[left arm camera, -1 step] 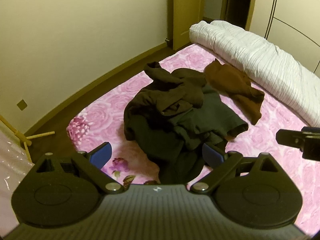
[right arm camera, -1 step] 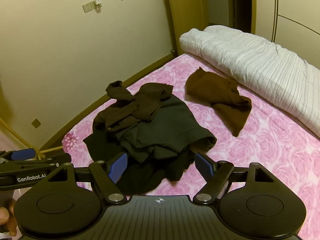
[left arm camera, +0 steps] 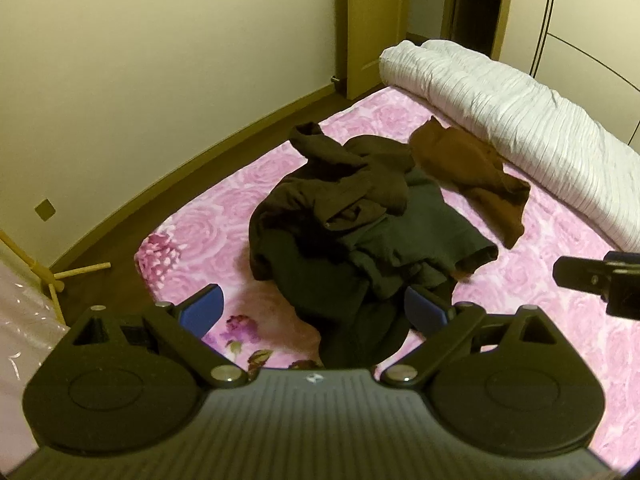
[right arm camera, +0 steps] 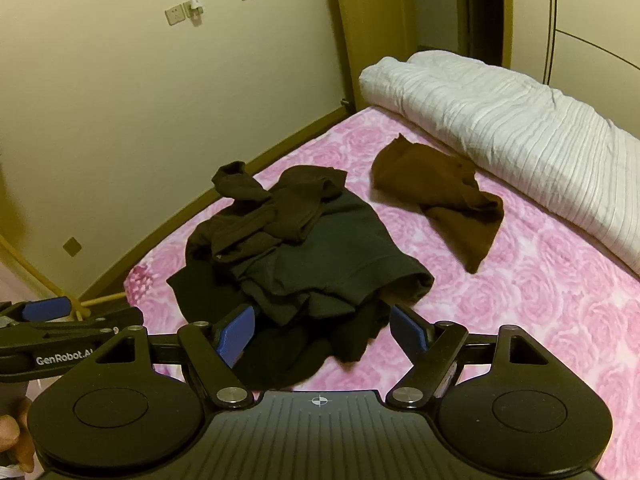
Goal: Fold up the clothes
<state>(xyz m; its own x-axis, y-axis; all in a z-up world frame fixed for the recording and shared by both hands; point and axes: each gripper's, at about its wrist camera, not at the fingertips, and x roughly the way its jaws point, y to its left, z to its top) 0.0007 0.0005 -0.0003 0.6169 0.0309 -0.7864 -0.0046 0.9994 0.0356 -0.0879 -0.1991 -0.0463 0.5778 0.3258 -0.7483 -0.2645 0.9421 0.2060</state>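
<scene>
Left gripper (left arm camera: 314,308) and right gripper (right arm camera: 322,330) both spread, empty, above near edge of dark clothes pile (right arm camera: 304,264) on pink bedspread (right arm camera: 540,300).

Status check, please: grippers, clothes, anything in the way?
Left gripper and right gripper open, empty. Dark clothes pile unfolded on bed; brown garment apart. Nothing blocking.

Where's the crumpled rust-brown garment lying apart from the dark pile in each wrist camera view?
Left wrist: crumpled rust-brown garment lies upper right of centre, its near edge touching the dark pile.
Right wrist: upper centre-right, clear of the pile.
Shared landmark: the rolled white striped quilt just behind it.
</scene>
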